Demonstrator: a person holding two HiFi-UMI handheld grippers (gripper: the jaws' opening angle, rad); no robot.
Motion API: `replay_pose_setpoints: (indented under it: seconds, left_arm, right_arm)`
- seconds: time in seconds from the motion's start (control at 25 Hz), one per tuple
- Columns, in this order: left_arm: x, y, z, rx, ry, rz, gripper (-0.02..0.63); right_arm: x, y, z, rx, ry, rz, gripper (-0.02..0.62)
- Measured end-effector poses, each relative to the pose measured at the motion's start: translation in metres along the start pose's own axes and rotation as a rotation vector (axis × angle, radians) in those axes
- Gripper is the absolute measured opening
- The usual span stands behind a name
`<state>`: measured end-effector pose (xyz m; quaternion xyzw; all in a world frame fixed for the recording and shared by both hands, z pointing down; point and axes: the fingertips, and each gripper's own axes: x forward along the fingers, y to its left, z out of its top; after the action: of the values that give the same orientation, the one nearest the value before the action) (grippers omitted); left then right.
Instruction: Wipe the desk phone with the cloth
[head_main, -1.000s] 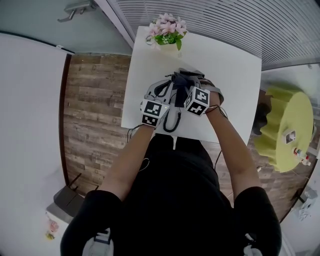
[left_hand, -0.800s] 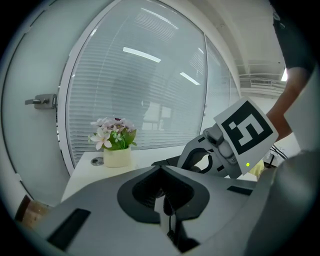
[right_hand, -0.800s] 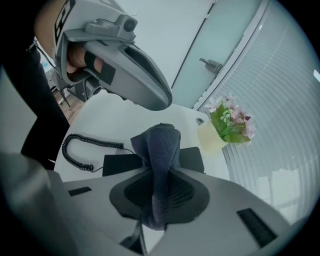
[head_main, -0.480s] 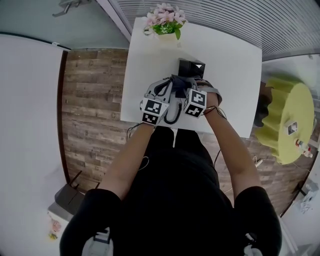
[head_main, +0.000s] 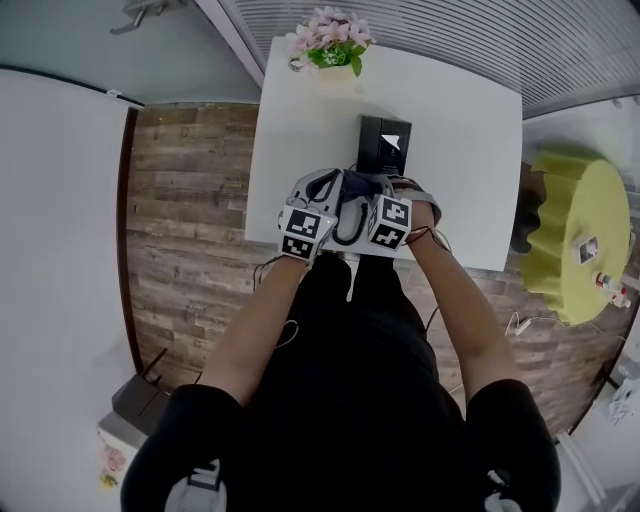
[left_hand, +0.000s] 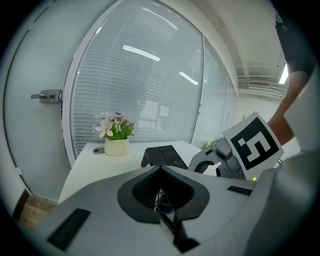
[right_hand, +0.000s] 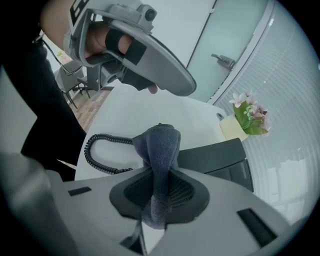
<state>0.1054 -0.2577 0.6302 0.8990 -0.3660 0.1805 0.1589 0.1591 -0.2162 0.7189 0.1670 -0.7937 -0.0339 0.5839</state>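
Observation:
The black desk phone (head_main: 383, 143) lies on the white table (head_main: 460, 130), its sloped body also in the right gripper view (right_hand: 215, 156). My right gripper (right_hand: 159, 192) is shut on a grey cloth (right_hand: 161, 145) that stands up in a fold between the jaws, just short of the phone. My left gripper (left_hand: 160, 197) is shut with the phone's coiled cord (left_hand: 167, 222) pinched in it; I see no handset. The cord (right_hand: 97, 150) loops on the table near its front edge. In the head view both grippers, left (head_main: 325, 190) and right (head_main: 372, 190), sit side by side just in front of the phone.
A pot of pink flowers (head_main: 330, 52) stands at the table's far left corner. Wooden floor (head_main: 190, 200) lies left of the table, and a yellow round stool (head_main: 580, 250) stands to the right. Glass walls with blinds and a door (left_hand: 47, 95) lie beyond.
Both grippers have drawn back toward the table's near edge, taking the cloth and the cord loop with them. The phone's top, covered before, now shows.

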Motion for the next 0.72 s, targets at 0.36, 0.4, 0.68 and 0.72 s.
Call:
replay_pose_setpoints:
  seconds: [0.36, 0.4, 0.68, 0.72]
  left_arm:
    - [-0.036, -0.011, 0.056, 0.057, -0.096, -0.052, 0.009]
    - [-0.042, -0.015, 0.064, 0.065, -0.108, -0.065, 0.009]
    - [-0.081, -0.049, 0.125, 0.138, -0.191, -0.175, 0.009]
    - [-0.087, -0.054, 0.135, 0.150, -0.207, -0.189, 0.009]
  right_arm:
    - [-0.092, -0.023, 0.011, 0.325, -0.261, -0.147, 0.067]
    - [-0.107, -0.027, 0.013, 0.362, -0.301, -0.171, 0.067]
    - [-0.223, -0.055, 0.036, 0.548, -0.632, -0.343, 0.067]
    - [-0.239, -0.057, 0.039, 0.565, -0.676, -0.361, 0.067]
